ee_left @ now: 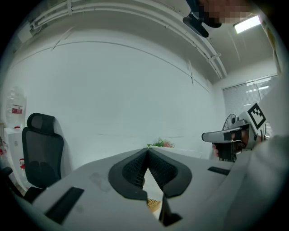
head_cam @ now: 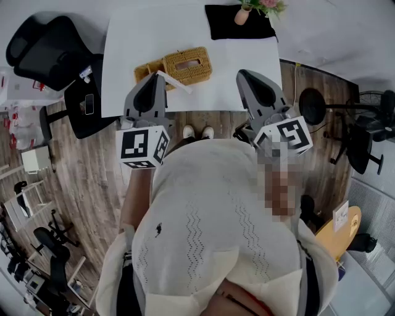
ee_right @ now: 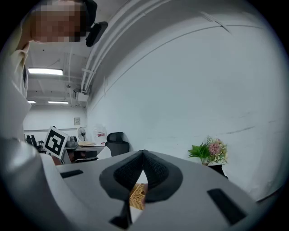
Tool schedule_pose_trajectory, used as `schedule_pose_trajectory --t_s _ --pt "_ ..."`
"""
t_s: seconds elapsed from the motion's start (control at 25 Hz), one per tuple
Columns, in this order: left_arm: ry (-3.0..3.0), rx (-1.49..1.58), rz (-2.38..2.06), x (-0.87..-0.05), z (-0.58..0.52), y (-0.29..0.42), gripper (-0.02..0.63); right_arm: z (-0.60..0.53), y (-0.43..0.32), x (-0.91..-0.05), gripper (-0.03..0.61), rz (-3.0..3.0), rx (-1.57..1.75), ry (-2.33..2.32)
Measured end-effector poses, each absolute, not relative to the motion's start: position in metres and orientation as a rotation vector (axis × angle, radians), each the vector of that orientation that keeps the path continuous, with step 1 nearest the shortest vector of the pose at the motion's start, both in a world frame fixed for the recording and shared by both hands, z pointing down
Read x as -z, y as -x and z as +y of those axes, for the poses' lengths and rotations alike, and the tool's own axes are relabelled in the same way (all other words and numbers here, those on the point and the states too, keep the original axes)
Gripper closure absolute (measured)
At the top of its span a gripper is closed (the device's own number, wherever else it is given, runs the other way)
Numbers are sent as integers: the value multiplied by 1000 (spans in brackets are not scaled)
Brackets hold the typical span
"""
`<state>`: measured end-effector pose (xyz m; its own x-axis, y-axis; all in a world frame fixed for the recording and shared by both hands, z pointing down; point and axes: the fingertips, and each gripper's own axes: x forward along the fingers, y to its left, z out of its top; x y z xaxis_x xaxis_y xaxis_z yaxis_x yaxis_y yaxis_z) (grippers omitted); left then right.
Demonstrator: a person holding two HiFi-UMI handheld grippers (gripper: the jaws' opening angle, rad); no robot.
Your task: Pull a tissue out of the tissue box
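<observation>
Both left gripper [head_cam: 154, 77] and right gripper [head_cam: 244, 74] have fingers [ee_left: 134, 169] clenched, empty. Tan woven wicker tissue box [head_cam: 188, 65] sits upper centre on the white counter [head_cam: 129, 37], between them.

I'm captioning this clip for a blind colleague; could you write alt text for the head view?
Seen from above, a person holds the left gripper and right gripper side by side, both shut and empty, pointing toward a white table. On the table sit a woven tissue box and, farther back, a black cloth with a flower vase.
</observation>
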<state>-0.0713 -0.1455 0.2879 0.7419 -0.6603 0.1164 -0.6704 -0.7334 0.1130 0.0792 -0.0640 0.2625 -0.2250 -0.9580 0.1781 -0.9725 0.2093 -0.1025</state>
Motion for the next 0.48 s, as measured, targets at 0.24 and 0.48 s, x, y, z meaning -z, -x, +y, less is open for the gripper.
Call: schedule_pose_trajectory --t_s 0.24,0.48 --pt "-2791 -127 -1069 -293 -139 71 601 -64 -77 -264 577 -2386 -301 -1895" --pt "-2783 -139 -1068 -299 -133 70 601 -63 -70 -268 578 -2399 -303 -1862"
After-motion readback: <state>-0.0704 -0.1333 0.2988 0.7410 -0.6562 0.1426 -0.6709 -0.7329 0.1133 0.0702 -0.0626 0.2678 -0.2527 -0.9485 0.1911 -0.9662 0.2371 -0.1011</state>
